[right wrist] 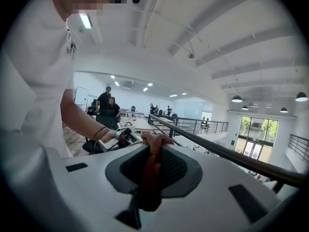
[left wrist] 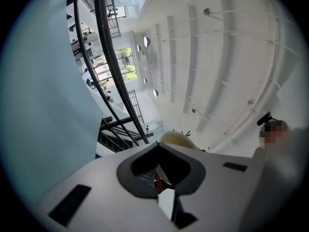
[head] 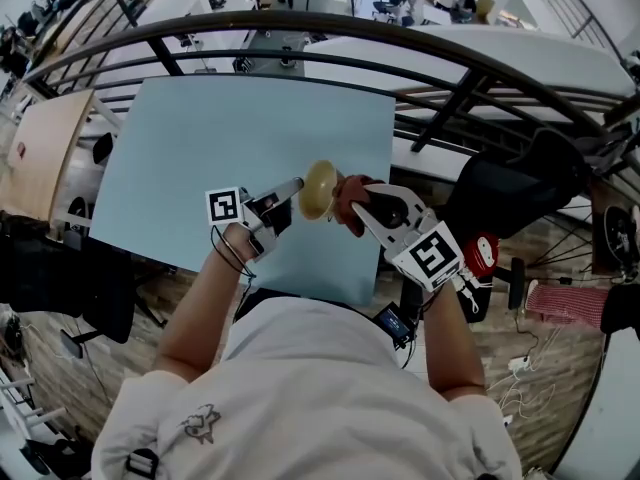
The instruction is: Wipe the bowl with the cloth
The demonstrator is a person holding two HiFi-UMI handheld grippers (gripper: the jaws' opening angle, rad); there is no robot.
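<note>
In the head view, a cream bowl [head: 320,189] is held on edge in the air above the pale blue table [head: 190,158]. My left gripper [head: 297,186] comes in from the left and is shut on the bowl's rim. My right gripper [head: 352,204] comes in from the right, shut on a reddish-brown cloth [head: 349,196] that lies against the bowl. The left gripper view shows its closed jaws [left wrist: 159,175] with the bowl [left wrist: 176,138] just beyond them. In the right gripper view, the cloth [right wrist: 151,154] hangs bunched between the jaws [right wrist: 149,178], with the left gripper [right wrist: 122,137] behind it.
A black curved railing [head: 440,63] runs along the table's far and right sides. A dark bag [head: 510,193] and a red object [head: 484,253] lie on the floor at the right. A wooden board [head: 40,148] stands at the left.
</note>
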